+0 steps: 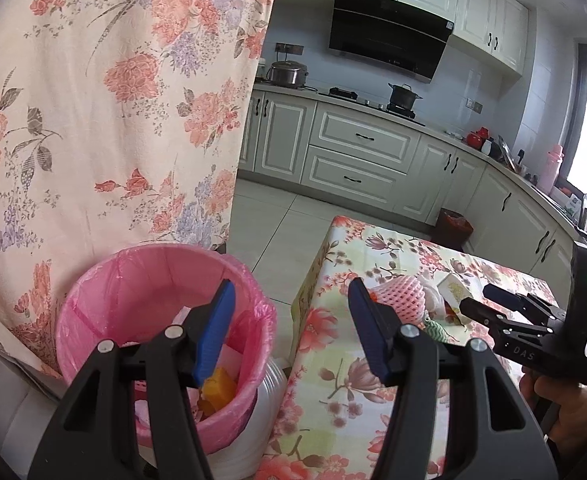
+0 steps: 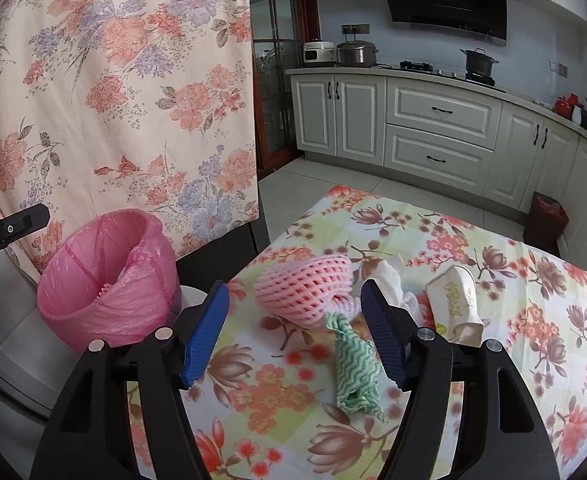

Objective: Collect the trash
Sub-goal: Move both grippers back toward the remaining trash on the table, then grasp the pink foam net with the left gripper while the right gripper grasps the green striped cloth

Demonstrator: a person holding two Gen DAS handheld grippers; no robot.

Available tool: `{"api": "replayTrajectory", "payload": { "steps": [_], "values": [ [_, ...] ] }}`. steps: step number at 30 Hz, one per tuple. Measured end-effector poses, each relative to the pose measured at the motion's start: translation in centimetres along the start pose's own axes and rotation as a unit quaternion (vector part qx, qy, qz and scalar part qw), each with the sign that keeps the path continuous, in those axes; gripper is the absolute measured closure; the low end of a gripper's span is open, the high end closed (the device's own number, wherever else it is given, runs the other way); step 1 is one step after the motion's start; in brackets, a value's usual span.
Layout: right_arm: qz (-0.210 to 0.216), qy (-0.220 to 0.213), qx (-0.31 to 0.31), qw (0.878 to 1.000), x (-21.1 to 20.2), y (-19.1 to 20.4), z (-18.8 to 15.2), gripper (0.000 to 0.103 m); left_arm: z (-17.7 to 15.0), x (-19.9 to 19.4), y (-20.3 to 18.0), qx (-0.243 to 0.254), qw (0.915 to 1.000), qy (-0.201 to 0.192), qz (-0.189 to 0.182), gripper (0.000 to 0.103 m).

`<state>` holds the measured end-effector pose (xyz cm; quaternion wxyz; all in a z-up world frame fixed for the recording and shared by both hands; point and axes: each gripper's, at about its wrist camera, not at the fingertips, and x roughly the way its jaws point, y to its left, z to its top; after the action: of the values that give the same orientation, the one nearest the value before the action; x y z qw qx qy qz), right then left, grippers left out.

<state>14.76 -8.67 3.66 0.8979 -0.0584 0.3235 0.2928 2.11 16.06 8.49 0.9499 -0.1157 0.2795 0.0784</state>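
Observation:
A bin lined with a pink bag (image 1: 161,312) (image 2: 109,280) stands left of the floral-cloth table (image 1: 333,380) (image 2: 513,320), with orange scraps (image 1: 221,390) inside it. On the table lie a pink foam fruit net (image 2: 305,292) (image 1: 399,294), a green-and-white wavy cloth (image 2: 355,368), crumpled white tissue (image 2: 393,280) and a white carton (image 2: 455,304) (image 1: 451,288). My left gripper (image 1: 291,328) hangs open and empty between the bin and the table edge. My right gripper (image 2: 295,336) (image 1: 477,298) is open over the table, just short of the net and cloth, touching neither.
A floral curtain (image 1: 113,100) (image 2: 113,80) hangs behind the bin. A white plastic object (image 1: 261,420) sits under the bin. A small dark red bin (image 2: 545,216) stands on the tiled floor by the kitchen cabinets (image 2: 437,136). A hand (image 1: 565,404) holds the right gripper.

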Motion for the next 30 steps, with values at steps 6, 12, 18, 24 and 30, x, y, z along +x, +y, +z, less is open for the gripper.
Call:
{"api": "replayTrajectory", "payload": {
  "steps": [6, 12, 18, 24, 30],
  "values": [
    [-0.015, 0.006, 0.022, 1.0, -0.2, -2.8, -1.3, 0.038, 0.1, 0.9, -1.9, 0.009, 0.9999, 0.002, -0.014, 0.045],
    [-0.029, 0.014, 0.038, 0.999, 0.2, -5.0, -2.2, 0.037, 0.2, 2.6, -3.6, 0.014, 0.9994, 0.004, -0.031, 0.045],
    [-0.035, 0.037, 0.057, 0.997, 2.1, -6.5, -3.8, 0.035, 0.1, 5.9, -5.5, 0.023, 0.998, 0.014, -0.057, 0.045],
    [-0.038, 0.052, 0.061, 0.996, 3.4, -6.8, -5.0, 0.035, -0.4, 9.2, -7.0, 0.041, 0.9965, 0.027, -0.068, 0.045],
    [-0.036, 0.064, 0.066, 0.995, 4.8, -5.9, -5.5, 0.035, -1.3, 11.4, -8.0, 0.071, 0.9944, 0.033, -0.071, 0.045]
  ]
}}
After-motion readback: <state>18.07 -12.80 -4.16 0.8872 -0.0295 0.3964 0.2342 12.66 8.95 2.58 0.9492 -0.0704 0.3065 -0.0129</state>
